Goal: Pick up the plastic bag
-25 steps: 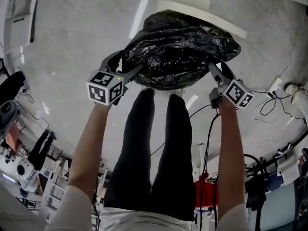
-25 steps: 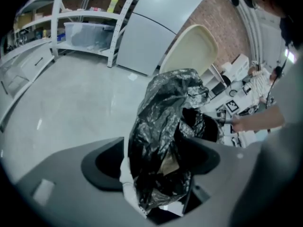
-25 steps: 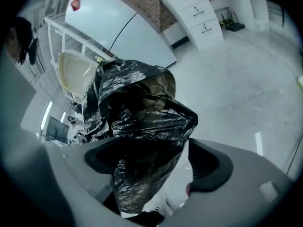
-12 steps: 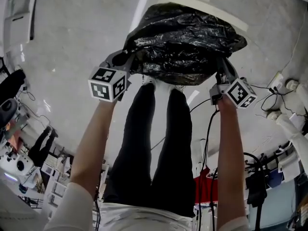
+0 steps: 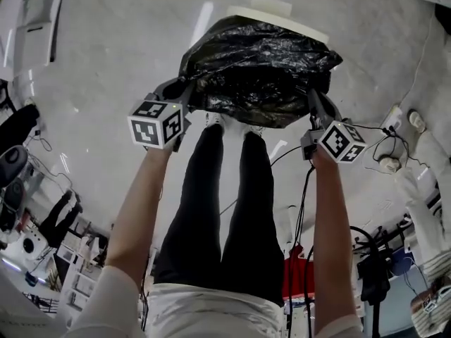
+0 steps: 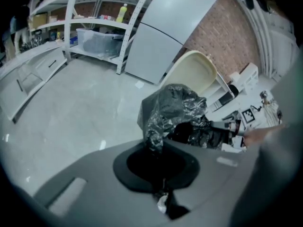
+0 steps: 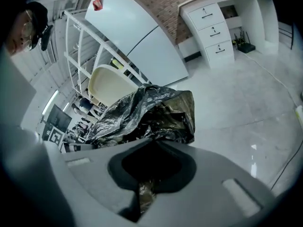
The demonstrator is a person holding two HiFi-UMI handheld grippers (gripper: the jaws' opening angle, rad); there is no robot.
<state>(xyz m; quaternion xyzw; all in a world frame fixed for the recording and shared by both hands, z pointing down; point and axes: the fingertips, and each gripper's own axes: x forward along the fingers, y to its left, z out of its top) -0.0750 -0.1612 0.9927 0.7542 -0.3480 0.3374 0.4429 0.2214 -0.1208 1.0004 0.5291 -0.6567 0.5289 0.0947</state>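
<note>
A crumpled black plastic bag (image 5: 257,69) hangs stretched between my two grippers above the grey floor. My left gripper (image 5: 187,90) is shut on the bag's left edge, and a fold of the film shows pinched between its jaws (image 6: 162,195). My right gripper (image 5: 314,98) is shut on the right edge, with a strip of film caught in its jaws (image 7: 144,193). In the left gripper view the bag (image 6: 173,112) bulges just past the jaws. From the right gripper view the bag (image 7: 147,115) spreads towards the left gripper.
A cream chair (image 5: 278,13) stands just behind the bag. The person's black-trousered legs (image 5: 218,203) are directly below it. Cables and a plug strip (image 5: 387,157) lie on the floor at right. White shelving and a tall white cabinet (image 6: 161,37) line the far wall, with a white drawer unit (image 7: 213,27) nearby.
Both grippers stood open at the bag's sides a second ago. They have since shut on its edges and risen, and the bag has come up with them.
</note>
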